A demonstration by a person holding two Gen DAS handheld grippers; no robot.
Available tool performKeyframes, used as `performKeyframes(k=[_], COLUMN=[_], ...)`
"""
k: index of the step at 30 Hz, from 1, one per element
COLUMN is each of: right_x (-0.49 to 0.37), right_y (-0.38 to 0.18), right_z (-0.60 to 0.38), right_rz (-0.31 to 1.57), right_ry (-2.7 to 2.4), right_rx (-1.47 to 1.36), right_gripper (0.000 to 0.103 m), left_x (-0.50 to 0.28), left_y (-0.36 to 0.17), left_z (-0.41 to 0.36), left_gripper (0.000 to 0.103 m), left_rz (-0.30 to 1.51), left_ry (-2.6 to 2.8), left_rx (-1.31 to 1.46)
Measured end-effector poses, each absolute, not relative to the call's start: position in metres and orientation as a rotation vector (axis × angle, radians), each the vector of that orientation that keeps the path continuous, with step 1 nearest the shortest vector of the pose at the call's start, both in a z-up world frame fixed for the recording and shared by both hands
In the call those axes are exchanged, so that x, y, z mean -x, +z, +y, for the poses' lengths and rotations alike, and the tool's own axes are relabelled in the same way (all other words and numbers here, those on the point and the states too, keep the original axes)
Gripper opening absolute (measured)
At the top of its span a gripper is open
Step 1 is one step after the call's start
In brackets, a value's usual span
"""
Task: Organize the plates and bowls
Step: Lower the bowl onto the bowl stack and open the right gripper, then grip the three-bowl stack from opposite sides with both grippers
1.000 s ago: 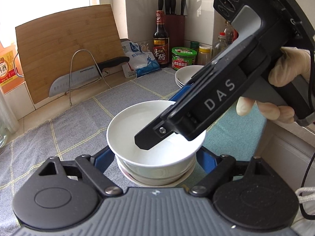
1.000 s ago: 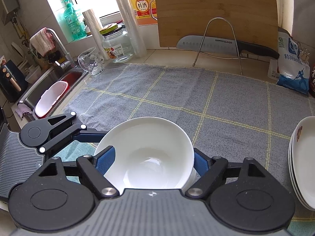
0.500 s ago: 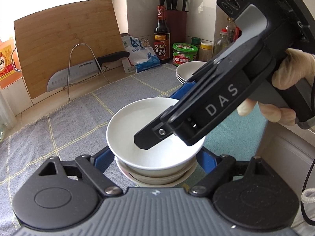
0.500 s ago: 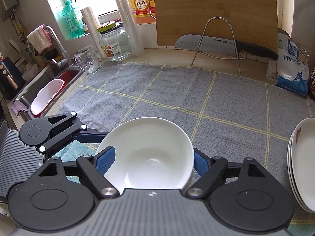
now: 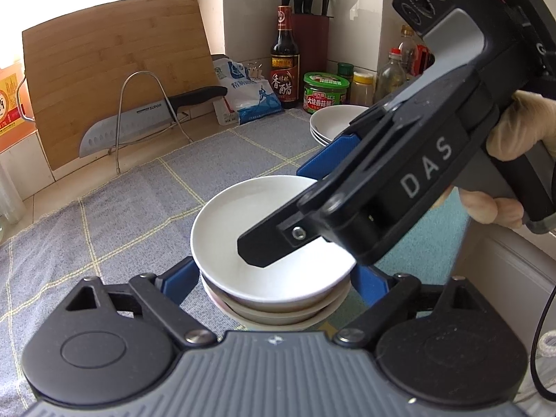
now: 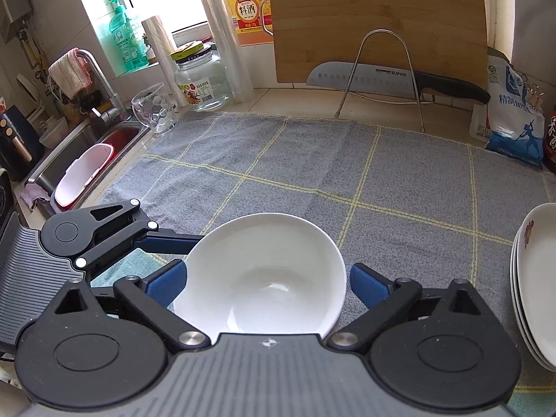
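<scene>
- Table [image 6: 399, 180], under a grey checked cloth [image 6: 295, 160], spreads ahead of both claws.
- Plate stack [image 6: 535, 278] sits to the right of the right claw.
- Bowl stack [image 5: 274, 299]: the white top bowl [image 6: 264, 271] lies between both claws' blue pads.
- Right claw [image 6: 266, 278]: jaws opening, pads clear of the rim.
- Left claw [image 5: 274, 274]: jaws opening, flanking the stack.

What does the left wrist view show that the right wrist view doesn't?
Left wrist only: the bowls nested under the top bowl, the gloved hand, the knife block.
Right wrist only: the sink, glass jar, soap bottle.
Both: top bowl between opening jaws with blue pads clear, plate stack, cutting board, knife.
</scene>
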State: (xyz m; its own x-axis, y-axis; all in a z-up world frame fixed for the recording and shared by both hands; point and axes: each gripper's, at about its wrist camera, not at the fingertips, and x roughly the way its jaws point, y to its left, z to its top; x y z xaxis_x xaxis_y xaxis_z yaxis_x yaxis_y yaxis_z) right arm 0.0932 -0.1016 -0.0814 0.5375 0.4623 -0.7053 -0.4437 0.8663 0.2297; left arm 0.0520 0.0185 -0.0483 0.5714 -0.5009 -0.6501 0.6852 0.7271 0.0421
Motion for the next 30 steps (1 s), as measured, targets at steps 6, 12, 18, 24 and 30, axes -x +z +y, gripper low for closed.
performKeyframes(k=[6,12,18,24,30], right_x=[-0.088,-0.080,-0.067,-0.052,-0.040], right_y=[-0.079,-0.075,-0.072,-0.073,-0.080], right_z=[-0.104,-0.107,-0.105,-0.101,-0.097], right_rz=[0.828,0.799,0.772,0.765,0.775], right_ry=[0.515,0.491,0.473,0.477,0.484], right_rx=[-0.003,0.038,0.098,0.159,0.225], right_gripper=[0.103,0.103,0.103,0.103,0.103], left_x=[-0.050,-0.048,-0.047,-0.046,-0.049], left_y=[-0.048,-0.045,-0.042,-0.042,-0.050], left_z=[0.024,0.029,0.034,0.043,0.055], left_gripper=[0.096,0.096,0.096,0.096,0.096], left_rz=[0.663,0.669,0.670,0.675,0.702], left_ry=[-0.715,-0.719,-0.742,-0.774,-0.793], left_rx=[-0.310,-0.319,-0.333,-0.365,-0.420])
